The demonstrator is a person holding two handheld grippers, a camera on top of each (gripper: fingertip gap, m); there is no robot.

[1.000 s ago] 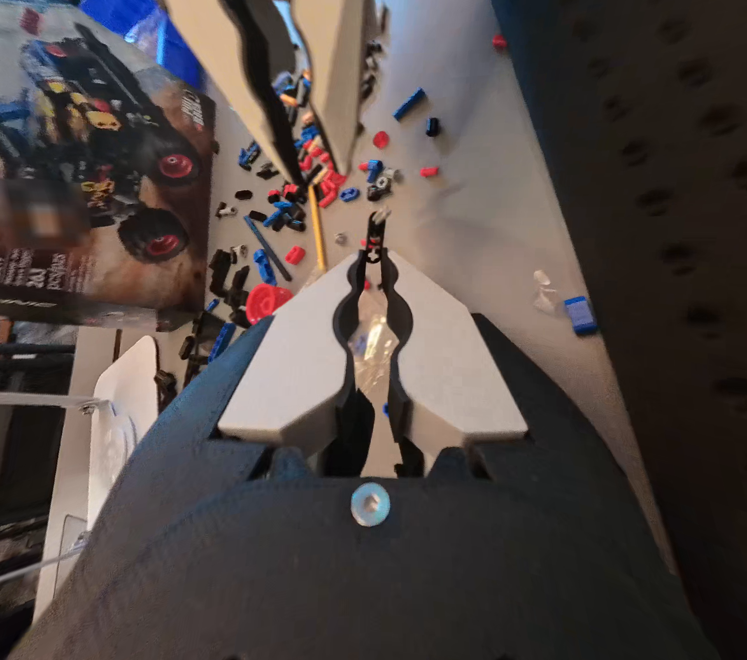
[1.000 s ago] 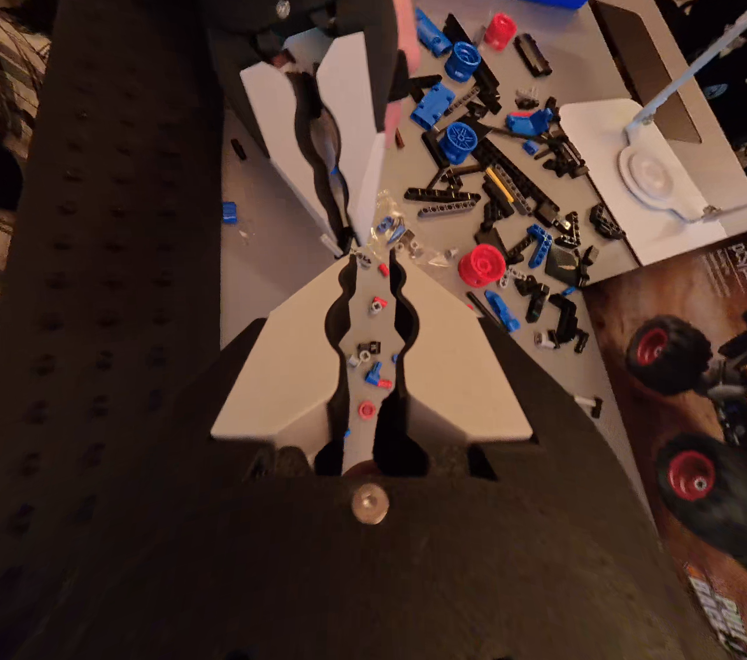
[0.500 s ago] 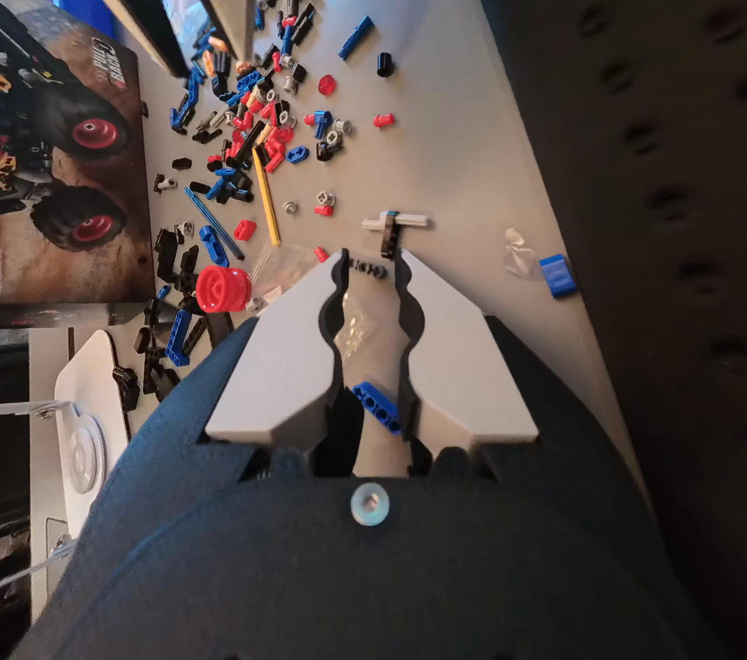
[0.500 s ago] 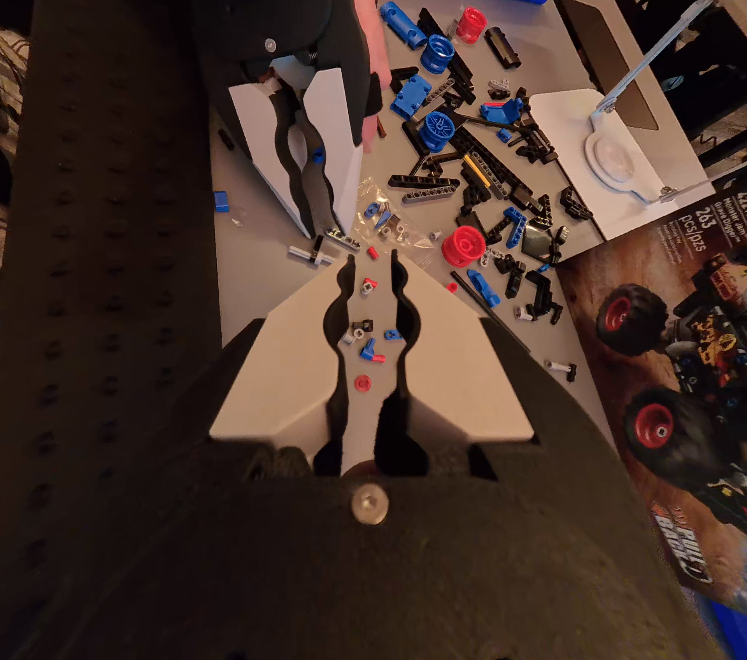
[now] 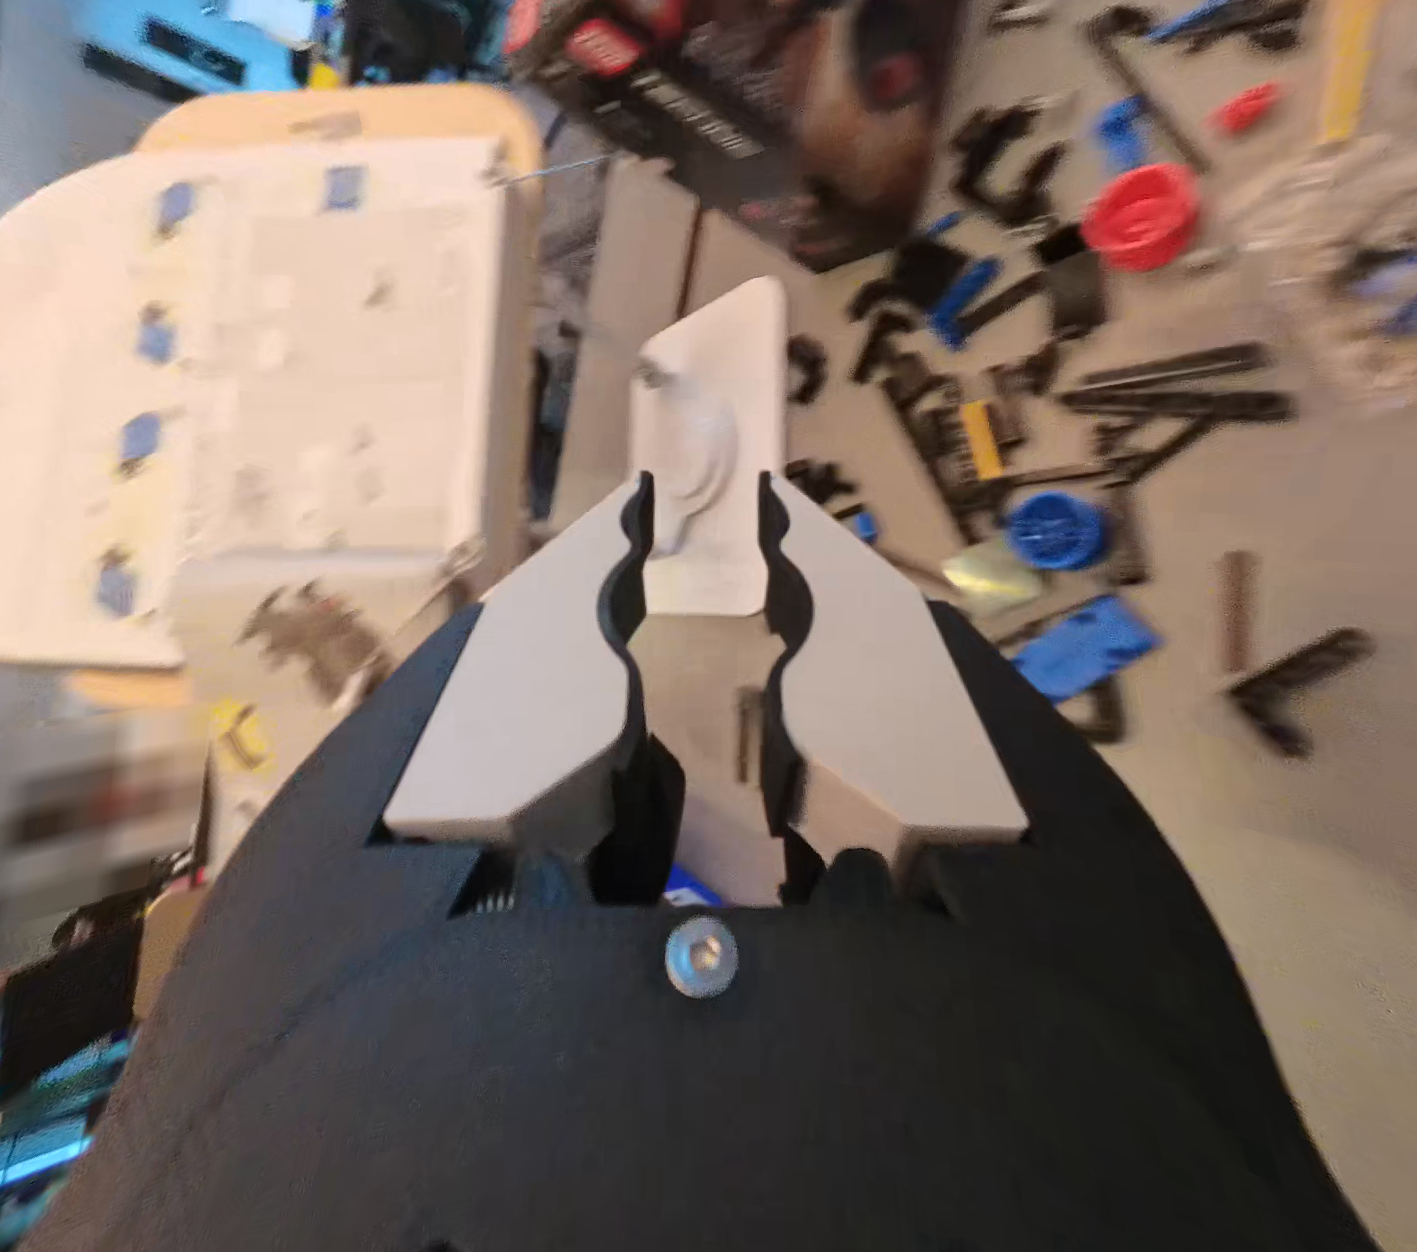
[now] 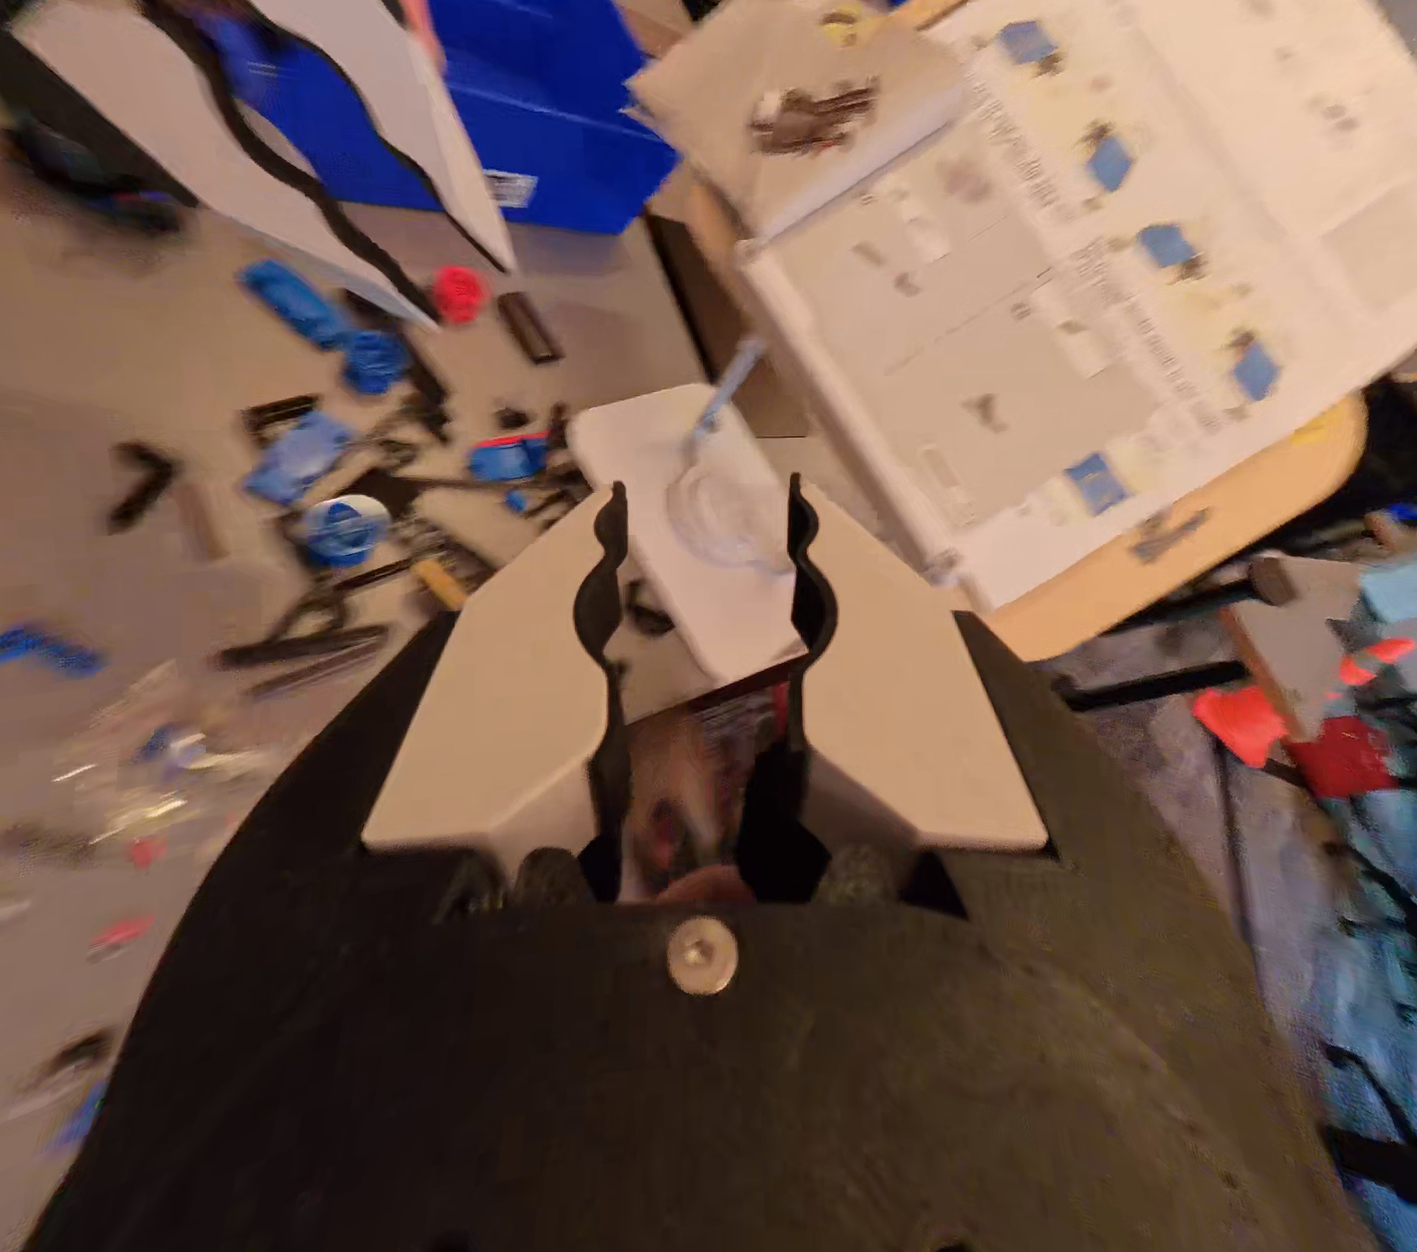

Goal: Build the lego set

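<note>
Both views are motion-blurred. My left gripper is open and empty, held above the table and facing a white stand base. My right gripper is open and empty, above the same white base. Loose lego parts lie on the grey table: a red wheel, a blue wheel, a blue plate and black beams. An open instruction sheet is propped beyond the base. The left gripper's white fingers show at the top left of the right wrist view.
The lego box lies beside the parts. A blue bin stands at the far table edge. Clear plastic bags lie at the left. The instruction sheet stands past the table edge. Clutter lies on the floor at the right. The left gripper's tips are roughly 12 centimetres from the right gripper's. The right gripper is farther from the blue wheel, some 20 centimetres, than the left, some 15 centimetres. Seen from the right wrist view as well.
My left gripper let go of a small black piece, which stayed on the table, and opened wide. Both grippers swung away from the small-parts pile toward the stand and instruction sheet; the right opened wider.
</note>
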